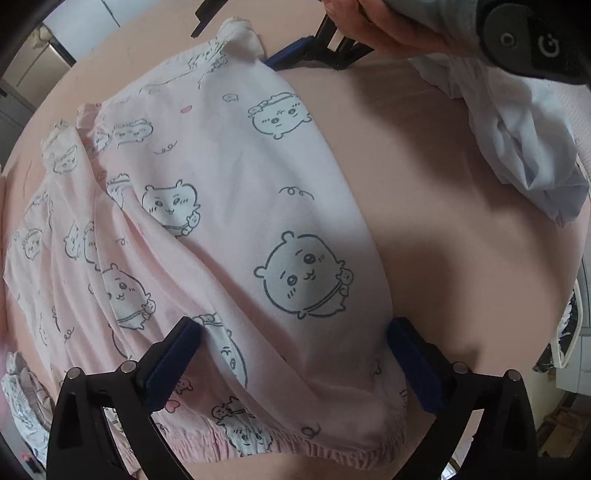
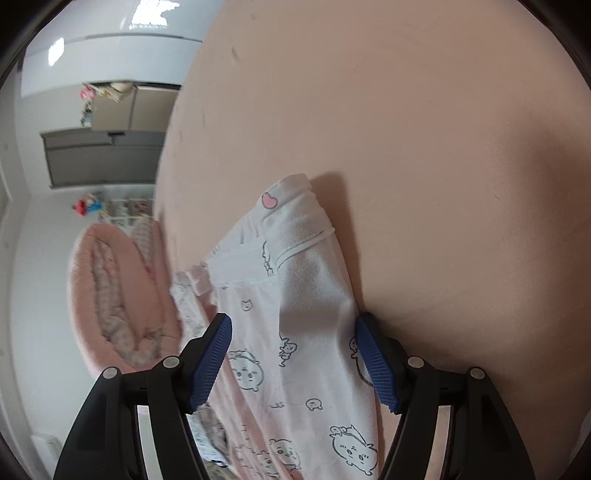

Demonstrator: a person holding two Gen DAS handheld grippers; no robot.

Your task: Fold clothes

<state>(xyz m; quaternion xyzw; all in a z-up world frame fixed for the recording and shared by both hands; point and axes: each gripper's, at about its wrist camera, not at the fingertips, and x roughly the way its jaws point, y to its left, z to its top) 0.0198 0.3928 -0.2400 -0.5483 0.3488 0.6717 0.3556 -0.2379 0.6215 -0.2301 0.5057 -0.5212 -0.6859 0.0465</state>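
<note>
Pants [image 1: 221, 206] flat on bed [image 1: 424, 184], waistband at 6 o'clock, cuff at 12. My left gripper [image 1: 295, 343] and right gripper [image 2: 291, 354] both wide, holding nothing. Pinch edges squarely before folding.

The left gripper [image 1: 295, 334] points forward and down, its jaws spread wide, blue pads [image 1: 173, 354] well apart; the right gripper [image 2: 293, 356] is likewise spread, ribbed blue pads [image 2: 208, 363] facing each other across a broad gap. In the left wrist view the right gripper [image 1: 295, 51] shows at the top edge, tilted, with a bare hand [image 1: 388, 26] gripping its black body.
</note>
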